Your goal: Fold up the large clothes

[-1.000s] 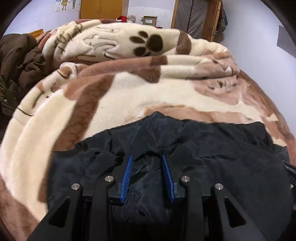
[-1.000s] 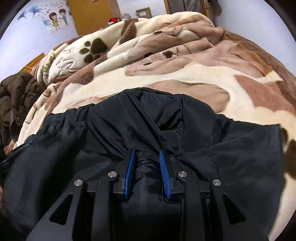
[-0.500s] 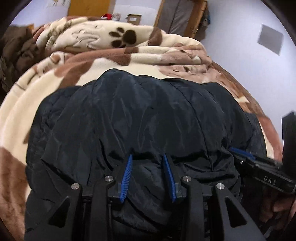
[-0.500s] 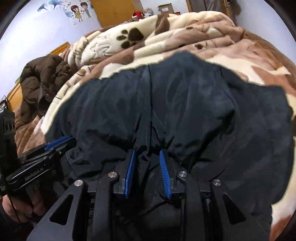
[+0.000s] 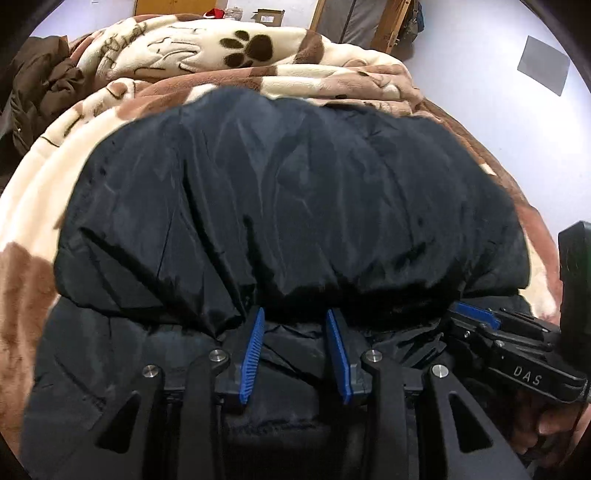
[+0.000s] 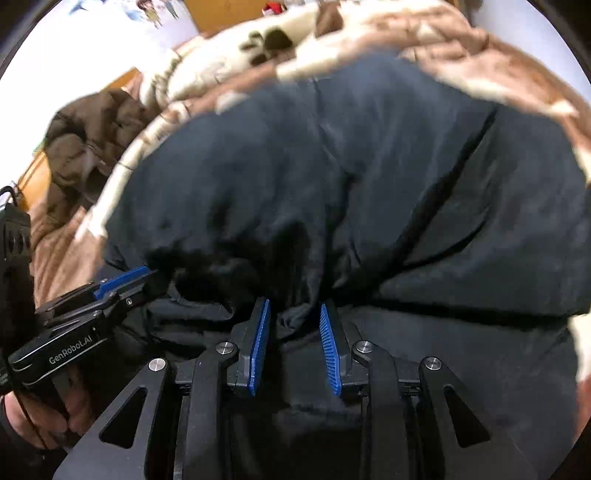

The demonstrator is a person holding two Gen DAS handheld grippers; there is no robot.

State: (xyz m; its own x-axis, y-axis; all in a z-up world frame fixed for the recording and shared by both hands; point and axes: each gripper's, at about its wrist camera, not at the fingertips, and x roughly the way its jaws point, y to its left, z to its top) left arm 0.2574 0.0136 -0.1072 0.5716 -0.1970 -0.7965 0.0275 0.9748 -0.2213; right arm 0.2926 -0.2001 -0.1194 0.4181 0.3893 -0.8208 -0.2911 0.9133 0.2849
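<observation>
Bed blanket (image 5: 155, 62), cream and brown with a dark paw print, fills the upper part of both views and wraps round the frame edges; in my right wrist view it is blurred (image 6: 436, 44). On it, taking up the whole centre of each frame, is the black jacket (image 5: 295, 192), puffy shiny fabric, its far edge a rounded hump against the blanket; same in the right view (image 6: 369, 177). A folded-over layer of it ends in a bunched hem right at my fingertips, with more black fabric below, under the tools.

Upper left of the left view: a brown coat (image 5: 37, 81) heaped on the blanket edge, well apart from the jacket; it also shows at mid left in the right view (image 6: 92, 140).

My left gripper (image 5: 295, 321), bottom centre, is clamped on a gather of the jacket's hem, blue pads partly apart with cloth filling the gap. It also shows at lower left of the right view (image 6: 122, 280), biting the same hem. My right gripper (image 6: 293, 314), bottom centre, is likewise clenched on a pinch of the jacket fabric; it shows at lower right in the left view (image 5: 476, 314), beside the left one along the hem.

My left hand (image 6: 44, 410) wraps its handle at bottom left.

Far background, top: wooden door, small cardboard box (image 5: 266, 14).
</observation>
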